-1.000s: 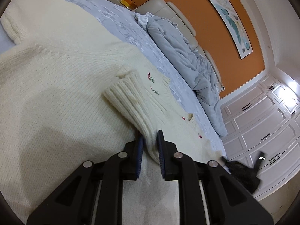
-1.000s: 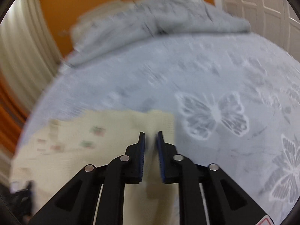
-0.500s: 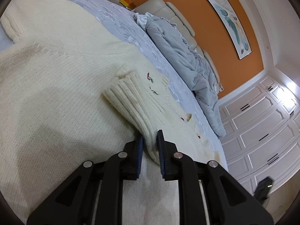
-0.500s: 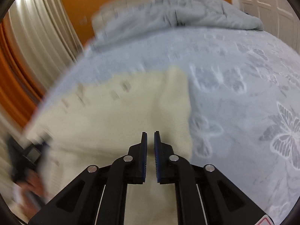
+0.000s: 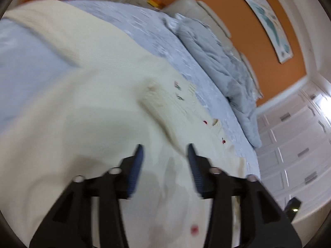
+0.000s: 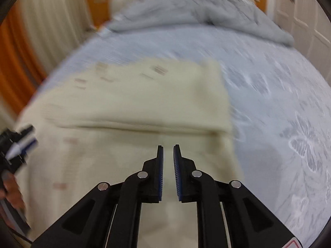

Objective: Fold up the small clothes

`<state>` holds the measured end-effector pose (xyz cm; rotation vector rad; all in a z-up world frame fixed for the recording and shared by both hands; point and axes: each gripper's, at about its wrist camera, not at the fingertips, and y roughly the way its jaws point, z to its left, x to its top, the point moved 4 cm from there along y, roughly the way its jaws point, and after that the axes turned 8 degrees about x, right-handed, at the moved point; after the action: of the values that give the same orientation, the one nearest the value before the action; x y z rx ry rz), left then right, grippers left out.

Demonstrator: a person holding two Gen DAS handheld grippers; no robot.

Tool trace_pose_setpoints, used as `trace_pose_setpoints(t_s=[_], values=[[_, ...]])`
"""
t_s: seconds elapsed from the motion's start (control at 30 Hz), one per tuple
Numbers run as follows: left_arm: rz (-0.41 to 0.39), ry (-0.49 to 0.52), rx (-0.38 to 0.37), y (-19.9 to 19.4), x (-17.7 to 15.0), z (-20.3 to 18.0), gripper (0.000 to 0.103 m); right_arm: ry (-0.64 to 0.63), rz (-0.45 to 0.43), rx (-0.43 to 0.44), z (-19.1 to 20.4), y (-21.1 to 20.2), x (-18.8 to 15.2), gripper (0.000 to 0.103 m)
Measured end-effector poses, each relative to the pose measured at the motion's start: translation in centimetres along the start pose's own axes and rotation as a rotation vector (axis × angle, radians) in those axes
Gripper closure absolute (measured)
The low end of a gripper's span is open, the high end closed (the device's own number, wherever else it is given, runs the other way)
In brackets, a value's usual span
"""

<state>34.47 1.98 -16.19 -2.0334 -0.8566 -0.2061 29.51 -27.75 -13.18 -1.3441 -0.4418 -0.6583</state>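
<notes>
On the bed, sweater [image 5: 86, 107] lying flat — sleeve [image 5: 165, 111] running away ahead of left gripper [image 5: 164, 155], jaws apart; right gripper [image 6: 168, 150] nearly closed, gripping nothing.

Left gripper [image 5: 164, 152] now open, sleeve [image 5: 165, 111] released.

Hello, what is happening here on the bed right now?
A person with a gripper in each hand is folding a cream knit sweater spread on a blue bedspread. One sleeve lies folded across the body. The left gripper is open above it, holding nothing. The right gripper hovers over the sweater's other side, its jaws slightly apart and empty.
</notes>
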Motion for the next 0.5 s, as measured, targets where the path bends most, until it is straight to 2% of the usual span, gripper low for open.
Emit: trace_pose_setpoints(t_s=[0.03,0.1,0.17,0.2,0.27,0.3,0.33,0.43,0.5], values=[[-0.005,-0.023,0.056,-2.7,-0.3,0.9,0.041,-0.052,-0.013,0.023,2.7,-1.0,0.0,0.087],[-0.066,-0.055,0.098,-8.0,-1.0,2.8,0.026,-0.155,-0.033,0.066,8.5,-2.2,0.0,0.074],[-0.121,-0.043,0.149,-11.1,-1.5,4.1,0.018,-0.247,-0.034,0.121,14.0,-2.3,0.5,0.064],[-0.159,-0.036,0.187,-12.5,-1.6,4.9,0.016,-0.322,-0.034,0.169,18.5,-2.1,0.7,0.062],[-0.273,-0.045,0.256,-15.5,-1.8,6.9,0.015,-0.435,-0.023,0.220,24.5,-1.4,0.9,0.058],[-0.317,-0.074,0.304,-16.6,-1.6,8.2,0.014,-0.495,-0.020,0.244,27.4,-0.9,1.2,0.058],[-0.355,-0.153,0.377,-17.8,-1.4,10.1,0.014,-0.558,-0.015,0.271,30.4,-0.2,1.2,0.057],[-0.414,-0.351,0.417,-20.5,0.3,14.2,0.014,-0.741,0.021,0.310,39.1,3.3,0.8,0.053],[-0.473,-0.414,0.451,-22.1,1.7,16.0,0.014,-0.816,0.050,0.307,42.9,6.0,0.4,0.050]])
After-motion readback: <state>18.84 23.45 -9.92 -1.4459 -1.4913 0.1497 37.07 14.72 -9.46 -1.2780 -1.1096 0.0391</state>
